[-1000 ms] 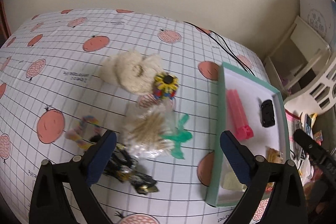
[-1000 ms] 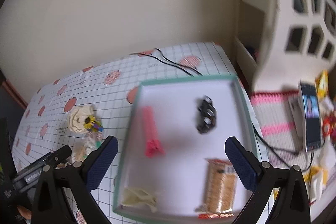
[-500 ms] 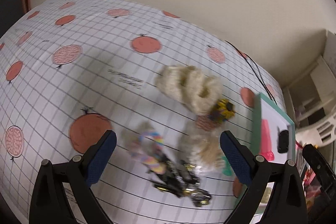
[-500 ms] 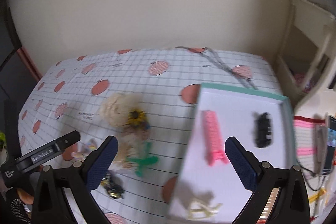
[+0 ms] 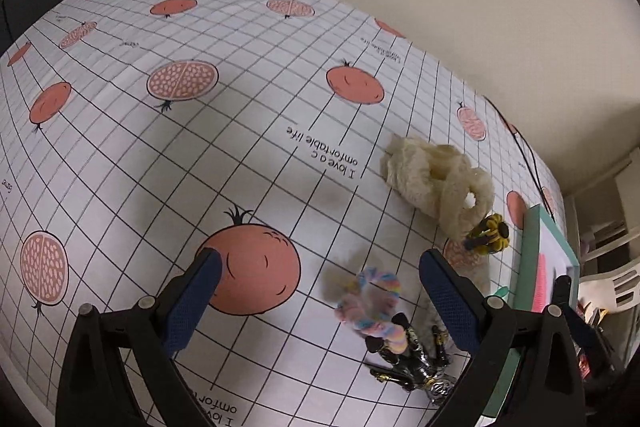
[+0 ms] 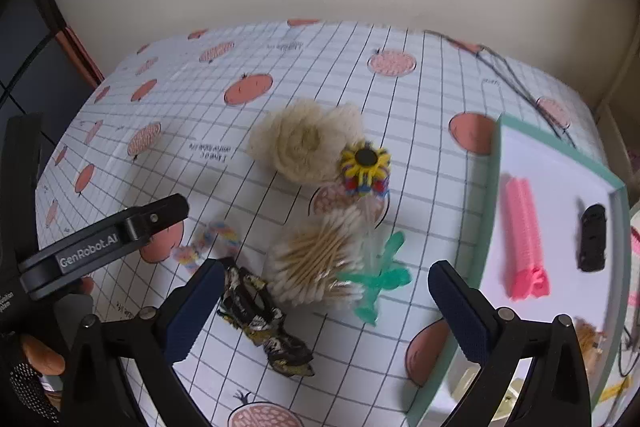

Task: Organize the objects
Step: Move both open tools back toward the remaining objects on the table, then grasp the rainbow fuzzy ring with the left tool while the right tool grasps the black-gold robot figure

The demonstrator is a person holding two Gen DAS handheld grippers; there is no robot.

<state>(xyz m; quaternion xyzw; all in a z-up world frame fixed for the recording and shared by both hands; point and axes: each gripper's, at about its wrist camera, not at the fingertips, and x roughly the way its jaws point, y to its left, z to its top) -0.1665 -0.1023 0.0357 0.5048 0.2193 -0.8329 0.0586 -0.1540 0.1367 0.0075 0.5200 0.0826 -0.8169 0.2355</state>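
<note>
My left gripper (image 5: 320,303) is open, low over the tablecloth, with a pastel rainbow scrunchie (image 5: 372,303) between its fingers, nearer the right one. A black-and-gold hair tie (image 5: 416,367) lies just behind it. My right gripper (image 6: 328,307) is open above a bag of cotton swabs (image 6: 320,263) and a green plastic piece (image 6: 380,277). A cream fluffy scrunchie (image 6: 304,147) and a sunflower hair tie (image 6: 366,167) lie farther back. The teal-rimmed tray (image 6: 486,227) at right holds a pink clip (image 6: 524,239) and a black clip (image 6: 592,243).
A grid tablecloth with pomegranate prints (image 5: 248,275) covers the table. Black cables (image 6: 504,67) run along the back right by the wall. A white shelf unit (image 5: 600,227) stands beyond the tray. A hand (image 6: 40,359) holds the left gripper's body at lower left.
The left gripper swung left and dropped closer to the cloth, bringing the pastel scrunchie between its fingers. The right gripper swung left from above the tray to above the loose items.
</note>
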